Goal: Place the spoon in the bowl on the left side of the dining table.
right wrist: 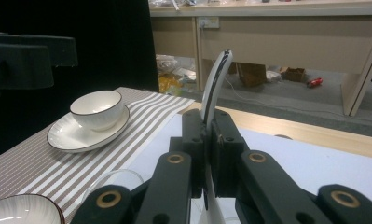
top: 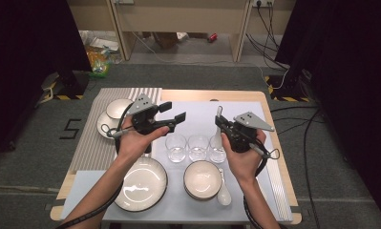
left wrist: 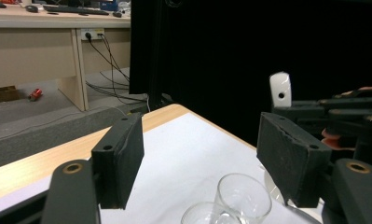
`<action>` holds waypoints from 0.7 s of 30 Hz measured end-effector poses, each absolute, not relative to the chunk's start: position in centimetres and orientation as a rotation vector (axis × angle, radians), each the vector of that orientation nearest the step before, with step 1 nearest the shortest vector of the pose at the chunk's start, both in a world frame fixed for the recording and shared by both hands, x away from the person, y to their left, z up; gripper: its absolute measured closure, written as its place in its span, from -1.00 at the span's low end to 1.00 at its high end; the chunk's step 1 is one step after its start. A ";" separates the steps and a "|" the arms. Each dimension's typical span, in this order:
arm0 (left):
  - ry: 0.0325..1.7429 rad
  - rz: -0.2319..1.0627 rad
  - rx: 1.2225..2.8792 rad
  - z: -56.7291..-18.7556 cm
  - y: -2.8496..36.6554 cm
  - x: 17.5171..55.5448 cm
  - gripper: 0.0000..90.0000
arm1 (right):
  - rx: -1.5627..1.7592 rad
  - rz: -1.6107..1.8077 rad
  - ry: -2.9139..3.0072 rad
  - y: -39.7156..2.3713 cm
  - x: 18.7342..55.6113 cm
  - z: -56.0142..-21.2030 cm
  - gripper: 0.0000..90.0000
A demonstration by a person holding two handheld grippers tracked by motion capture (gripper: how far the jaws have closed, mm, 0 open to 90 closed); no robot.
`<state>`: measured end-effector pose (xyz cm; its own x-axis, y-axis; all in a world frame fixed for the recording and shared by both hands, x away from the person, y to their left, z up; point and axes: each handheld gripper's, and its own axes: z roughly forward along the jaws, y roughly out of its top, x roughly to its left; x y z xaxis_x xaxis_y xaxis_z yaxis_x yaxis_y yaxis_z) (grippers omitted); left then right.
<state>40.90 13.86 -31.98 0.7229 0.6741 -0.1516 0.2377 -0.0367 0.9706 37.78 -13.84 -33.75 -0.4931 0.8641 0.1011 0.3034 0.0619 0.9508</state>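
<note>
High view: nearest the cam, a large white plate (top: 141, 183) and a bowl (top: 202, 179) w/ a white spoon (top: 223, 193) just beside it sit at the near edge of the table (top: 236, 95), on a pale mat. Both forearms come up from below. Left gripper (top: 173, 112) is held off the table, tilted toward centre, jaws wide, nothing between. Right gripper (top: 220, 120) points up and away, jaws narrow, clamped on a white ceramic spoon (top: 219, 112) that stands near upright above the table. Three glasses (top: 196, 147) stand in a row between the hands. Far left, a small bowl on a saucer (top: 108, 125) rests on a striped placemat (top: 92, 138).

Left gripper view: black pads (left wrist: 120, 158) well apart, empty; two of the glasses below; the spoon's handle end across the way, in the other gripper. Dark curtain behind, desk and cables at left.

Right gripper view: pads pinch the spoon, handle rising up between them. Bowl on saucer left on the stripes; a desk, boxes and a red can on the floor beyond.
</note>
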 end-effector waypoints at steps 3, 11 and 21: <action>0.748 0.413 1.615 -31.5 13.5 41.2 -0.31 | 1.157 1.452 1.837 -13.5 37.9 -33.6 0.92; 0.747 0.397 1.622 -30.6 12.6 41.9 -0.29 | 1.132 1.447 1.846 -13.0 38.3 -33.4 0.92; 0.739 0.385 1.635 -30.3 11.3 42.6 -0.28 | 1.118 1.459 1.850 -12.2 38.5 -33.3 0.92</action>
<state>42.64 11.34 -30.34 0.7397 0.6553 -0.1530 0.2500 -0.0566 0.9666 38.53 -12.23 -33.29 -0.5190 0.8505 0.0855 0.2809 0.0753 0.9568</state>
